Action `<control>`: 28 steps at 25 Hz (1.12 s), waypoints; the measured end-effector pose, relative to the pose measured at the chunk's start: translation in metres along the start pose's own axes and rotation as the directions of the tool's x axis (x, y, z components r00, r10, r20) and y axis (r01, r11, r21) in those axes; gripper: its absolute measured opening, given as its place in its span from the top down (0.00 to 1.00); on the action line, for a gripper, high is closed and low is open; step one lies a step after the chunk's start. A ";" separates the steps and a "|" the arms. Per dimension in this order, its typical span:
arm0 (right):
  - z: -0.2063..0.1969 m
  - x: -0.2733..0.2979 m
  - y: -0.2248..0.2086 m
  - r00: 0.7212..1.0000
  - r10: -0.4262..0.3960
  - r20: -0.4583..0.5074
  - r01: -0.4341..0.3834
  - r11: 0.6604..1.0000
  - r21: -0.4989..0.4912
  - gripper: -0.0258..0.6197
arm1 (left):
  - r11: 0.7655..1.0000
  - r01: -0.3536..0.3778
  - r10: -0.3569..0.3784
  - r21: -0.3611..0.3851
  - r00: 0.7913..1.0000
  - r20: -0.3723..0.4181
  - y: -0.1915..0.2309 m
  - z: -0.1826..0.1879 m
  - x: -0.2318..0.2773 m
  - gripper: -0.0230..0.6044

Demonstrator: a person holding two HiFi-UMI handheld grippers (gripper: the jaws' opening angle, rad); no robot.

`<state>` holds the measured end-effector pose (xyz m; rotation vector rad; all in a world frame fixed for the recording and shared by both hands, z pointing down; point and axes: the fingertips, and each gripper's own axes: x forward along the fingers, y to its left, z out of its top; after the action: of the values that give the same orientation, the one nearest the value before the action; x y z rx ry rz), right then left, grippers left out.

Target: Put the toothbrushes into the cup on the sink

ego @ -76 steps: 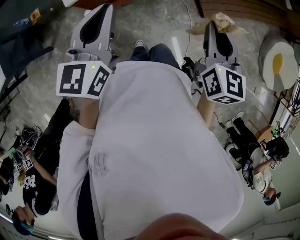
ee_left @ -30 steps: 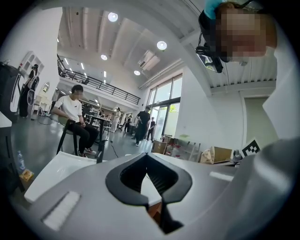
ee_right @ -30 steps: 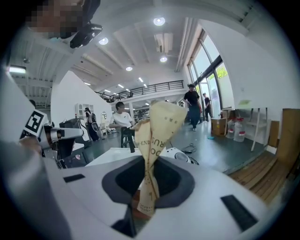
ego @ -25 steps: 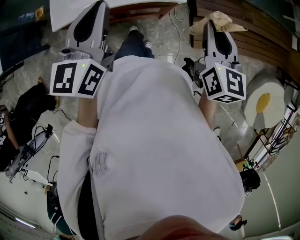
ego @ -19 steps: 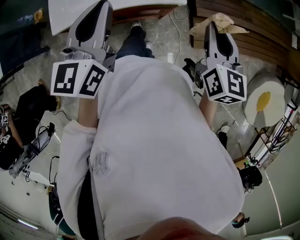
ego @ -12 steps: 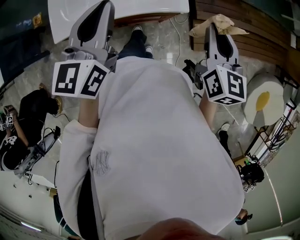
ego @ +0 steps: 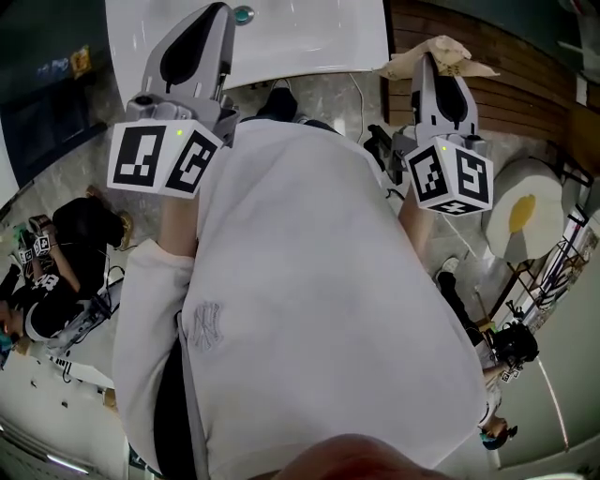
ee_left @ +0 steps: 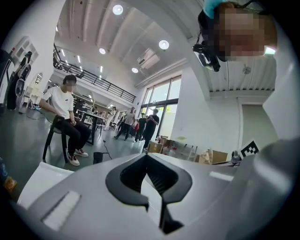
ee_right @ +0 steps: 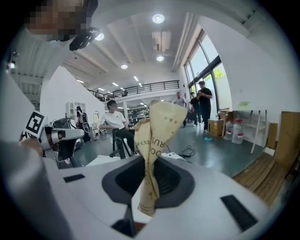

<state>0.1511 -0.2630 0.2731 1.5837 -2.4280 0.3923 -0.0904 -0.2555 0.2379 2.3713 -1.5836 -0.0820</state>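
The white sink [ego: 309,37] fills more of the head view's top edge than it did half a second ago, and three seconds ago it was not in the picture at all. Its front rim now lies just beyond both gripper tips, above the person's white shirt [ego: 309,300]. The fried-egg cushion [ego: 525,211] on the marble floor has slid from the upper right corner to the middle of the right edge. A seated person in black [ego: 80,248] now shows at the left edge, in place of the group seen there before. Both grippers sit where they were, pointing forward on either side of the shirt.

The sink is glossy and plain white, with a rounded front corner at the right. The left gripper [ego: 212,17] reaches over its near rim with its jaws together and nothing between them. The right gripper [ego: 429,58] points at the floor just right of the sink, and its jaws are clamped on a crumpled tan paper wrapper [ee_right: 157,126]. The wrapper carries dark print and fans out wider above the pinch. Whether it wraps a toothbrush cannot be told.

A small teal round thing [ego: 244,14] sits on the sink at the top edge, just right of the left gripper's tip. It is too small to tell whether it is the cup.
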 end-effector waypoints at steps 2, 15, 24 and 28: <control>0.000 0.011 0.000 1.000 -0.005 -0.002 0.005 1.000 0.001 0.88 | 1.000 0.011 -0.011 0.001 1.000 -0.005 0.007 -0.001 0.008 0.99; 0.005 0.045 -0.005 1.000 0.009 -0.023 -0.008 1.000 0.008 0.88 | 0.999 0.004 -0.005 -0.040 0.999 -0.036 0.023 -0.009 0.039 0.99; 0.015 0.085 -0.010 0.995 0.091 -0.033 -0.091 0.996 -0.005 0.88 | 0.996 -0.082 0.081 -0.047 0.997 -0.014 0.039 -0.003 0.054 0.99; 0.029 0.102 -0.022 0.989 0.146 -0.034 -0.146 0.989 -0.018 0.88 | 0.989 -0.135 0.135 -0.052 0.991 0.002 0.034 0.004 0.068 0.99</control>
<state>0.1301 -0.3685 0.2810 1.3846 -2.5227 0.4132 -0.0953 -0.3306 0.2505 2.2205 -1.7191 -0.1000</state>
